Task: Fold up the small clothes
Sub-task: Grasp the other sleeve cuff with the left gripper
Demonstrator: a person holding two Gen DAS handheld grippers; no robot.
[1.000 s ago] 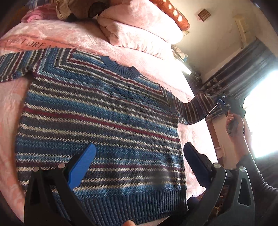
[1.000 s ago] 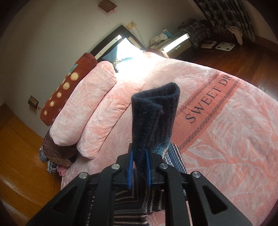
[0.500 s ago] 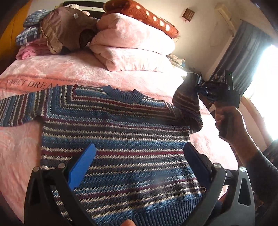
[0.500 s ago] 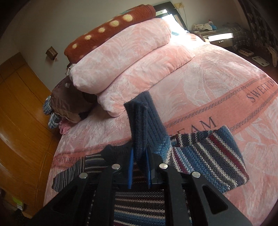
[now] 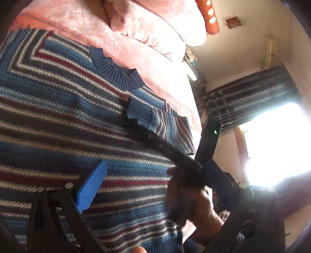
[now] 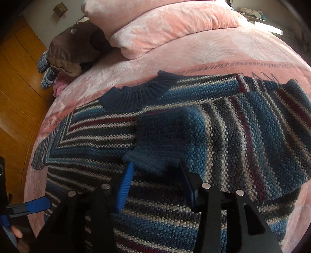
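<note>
A blue, white and maroon striped knit sweater (image 5: 58,120) (image 6: 159,214) lies flat on the pink bed, collar (image 6: 136,93) toward the pillows. Its right sleeve (image 6: 243,140) is folded across the chest, and the cuff (image 6: 153,155) rests on the body. My right gripper (image 6: 157,184) is open, its blue pads either side of the cuff's edge, not pinching it. In the left wrist view the right gripper (image 5: 136,120) reaches in from a hand (image 5: 194,198) to the cuff (image 5: 141,112). My left gripper (image 5: 155,181) hovers open over the sweater's lower body, holding nothing.
Pink pillows (image 6: 165,25) and a spotted orange bolster (image 5: 210,17) are stacked at the bed's head, with a brown garment pile (image 6: 77,46) beside them. A wooden floor (image 6: 17,81) lies past the bed's edge. Striped curtains (image 5: 252,93) and a bright window (image 5: 276,140) stand at the right.
The right gripper carried the sleeve from out at the side across onto the chest, then opened and let the cuff go. The left gripper dropped closer over the sweater.
</note>
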